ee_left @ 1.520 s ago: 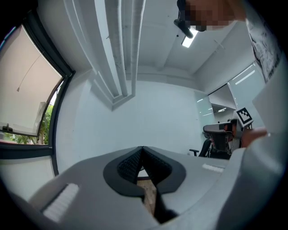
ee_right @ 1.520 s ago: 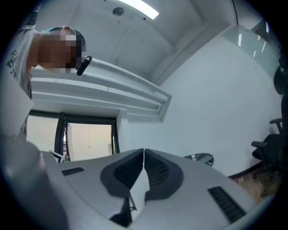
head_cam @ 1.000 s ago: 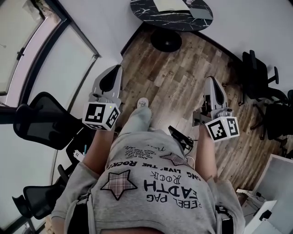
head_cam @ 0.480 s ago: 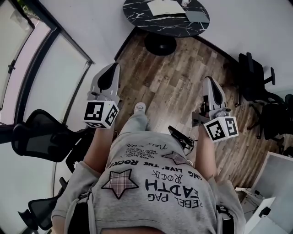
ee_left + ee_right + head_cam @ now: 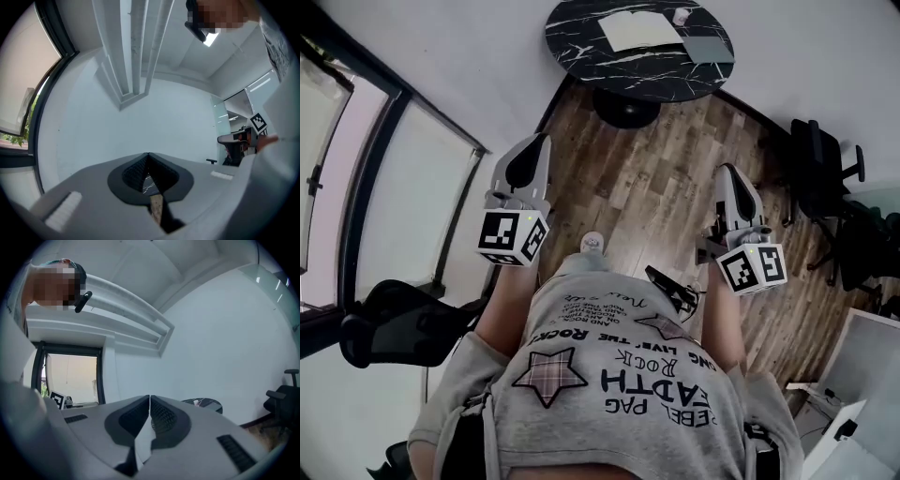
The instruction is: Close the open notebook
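The open notebook (image 5: pixel 639 30) lies with white pages up on a round black marble table (image 5: pixel 609 58) at the top of the head view, far ahead of both grippers. Beside it on the right is a flat grey item (image 5: pixel 711 49). My left gripper (image 5: pixel 532 142) and right gripper (image 5: pixel 733 172) are held level over the wooden floor, pointing toward the table. In the left gripper view the left gripper (image 5: pixel 149 155) has its jaws together with nothing between them. The right gripper (image 5: pixel 150 398) is likewise shut and empty, and the table (image 5: pixel 205 404) shows small just past it.
Black office chairs (image 5: pixel 834 173) stand at the right wall, one of them (image 5: pixel 283 401) also in the right gripper view. Another chair (image 5: pixel 403 323) is at the lower left by the glass wall (image 5: pixel 389 197). The wooden floor (image 5: pixel 656 187) runs up to the table's base (image 5: pixel 623 108).
The person has walked toward the table: it sits lower and fuller in the head view, and the chairs at the left have slid back. Both grippers stay shut.
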`<state>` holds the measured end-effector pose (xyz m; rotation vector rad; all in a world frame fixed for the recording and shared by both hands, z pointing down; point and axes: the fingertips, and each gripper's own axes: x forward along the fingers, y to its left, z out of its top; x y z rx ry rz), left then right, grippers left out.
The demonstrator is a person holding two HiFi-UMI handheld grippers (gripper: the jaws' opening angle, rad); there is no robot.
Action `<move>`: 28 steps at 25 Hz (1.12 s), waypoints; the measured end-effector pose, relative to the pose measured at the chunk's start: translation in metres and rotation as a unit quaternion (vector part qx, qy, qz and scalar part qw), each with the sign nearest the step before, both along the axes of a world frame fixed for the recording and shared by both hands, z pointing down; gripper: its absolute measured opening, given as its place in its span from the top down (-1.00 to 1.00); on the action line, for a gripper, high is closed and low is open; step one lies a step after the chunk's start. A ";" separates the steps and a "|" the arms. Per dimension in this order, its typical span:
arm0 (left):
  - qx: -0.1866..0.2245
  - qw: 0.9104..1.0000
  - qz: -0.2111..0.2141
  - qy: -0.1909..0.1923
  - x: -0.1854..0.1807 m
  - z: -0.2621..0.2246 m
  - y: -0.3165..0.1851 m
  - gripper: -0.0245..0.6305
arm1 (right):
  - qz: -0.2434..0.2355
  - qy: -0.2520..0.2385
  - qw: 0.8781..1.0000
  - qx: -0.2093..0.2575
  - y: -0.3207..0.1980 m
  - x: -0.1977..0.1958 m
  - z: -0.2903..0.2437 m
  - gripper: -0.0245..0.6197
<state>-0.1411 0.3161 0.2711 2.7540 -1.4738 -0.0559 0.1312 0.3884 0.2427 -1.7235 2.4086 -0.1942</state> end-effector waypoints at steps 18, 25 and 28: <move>-0.016 1.000 0.007 0.015 -0.030 0.013 -0.097 0.90 | -0.010 0.013 1.000 -0.021 -0.107 -0.036 0.005 0.88; -0.030 0.999 -0.005 0.009 -0.040 0.024 -0.110 0.90 | -0.024 0.005 0.999 -0.033 -0.129 -0.046 0.019 0.88; -0.029 1.000 -0.008 0.006 -0.040 0.025 -0.122 0.90 | -0.028 -0.001 0.999 -0.032 -0.144 -0.046 0.020 0.88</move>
